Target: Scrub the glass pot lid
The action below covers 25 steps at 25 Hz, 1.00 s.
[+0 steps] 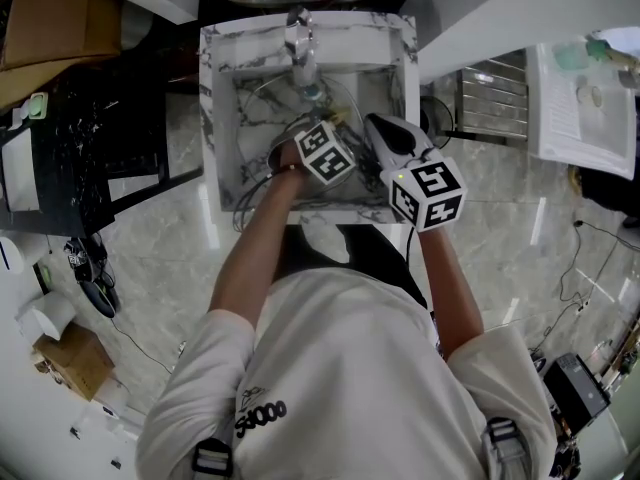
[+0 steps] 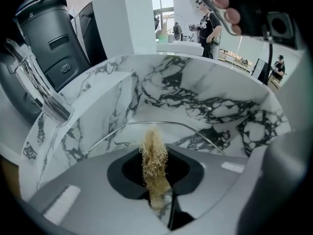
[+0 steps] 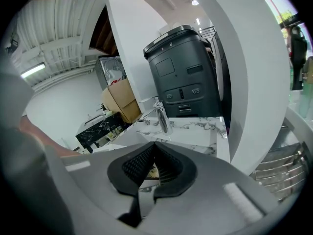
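Left gripper point(image 2: 156, 177) is closest to the lens. Its fingers point(image 2: 128, 174) are clamped on a tuft of tan fibre scrubber point(image 2: 154, 160), which sticks out past the tips at lower centre of the left gripper view. The glass pot lid point(image 2: 188, 138) is just beyond the tuft, standing tilted inside the marble sink point(image 1: 210, 118). Its steel rim arches across the middle of the frame and the veined wall shows through the glass. The tuft looks to be at the glass, but contact is not certain. Right gripper point(image 3: 151, 168): fingers point(image 3: 134, 165) drawn together at the tips, with a pale scrap in the slot behind them. Whether it pinches the lid I cannot tell. The faucet point(image 1: 300, 53) is at top centre of the head view, close above the work. Judgement: press the tuft square to the glass and stroke in overlapping arcs from centre out to the rim. Use moderate force so the lid does not skate on the marble, brace it with the other gripper, and stay clear of the faucet.
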Available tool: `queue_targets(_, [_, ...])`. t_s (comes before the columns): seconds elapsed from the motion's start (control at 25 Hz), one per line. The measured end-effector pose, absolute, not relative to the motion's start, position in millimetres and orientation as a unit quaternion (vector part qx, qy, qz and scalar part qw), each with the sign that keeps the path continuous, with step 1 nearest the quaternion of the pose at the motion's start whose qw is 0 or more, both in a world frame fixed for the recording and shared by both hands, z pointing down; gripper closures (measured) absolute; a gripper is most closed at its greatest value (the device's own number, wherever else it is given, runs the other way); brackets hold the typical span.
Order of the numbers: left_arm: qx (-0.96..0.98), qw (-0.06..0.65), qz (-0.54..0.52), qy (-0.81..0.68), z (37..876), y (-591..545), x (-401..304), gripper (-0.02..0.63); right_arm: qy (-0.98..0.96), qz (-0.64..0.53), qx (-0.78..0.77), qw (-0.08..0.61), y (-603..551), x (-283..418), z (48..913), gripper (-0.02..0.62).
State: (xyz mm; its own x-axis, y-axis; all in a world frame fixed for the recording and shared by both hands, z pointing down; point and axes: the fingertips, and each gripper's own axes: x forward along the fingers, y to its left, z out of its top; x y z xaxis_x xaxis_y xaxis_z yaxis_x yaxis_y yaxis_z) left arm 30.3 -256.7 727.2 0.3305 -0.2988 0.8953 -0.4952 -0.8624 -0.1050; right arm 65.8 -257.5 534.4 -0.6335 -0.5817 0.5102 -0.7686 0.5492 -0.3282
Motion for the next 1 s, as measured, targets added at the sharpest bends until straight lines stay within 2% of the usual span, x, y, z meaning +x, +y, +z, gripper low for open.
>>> queue_targets(0.44, [0.831,0.102,0.535,-0.117,728.0,-191.8,45.7,0.548,-0.866,0.267,0.386,0.172,-235.8,59.4,532.9,0.591])
queue_targets(1.0, [0.800,0.146,0.571,-0.111,730.5,-156.2,6.5,0.546,-0.875,0.267,0.368,0.168,-215.5,40.8,526.6,0.591])
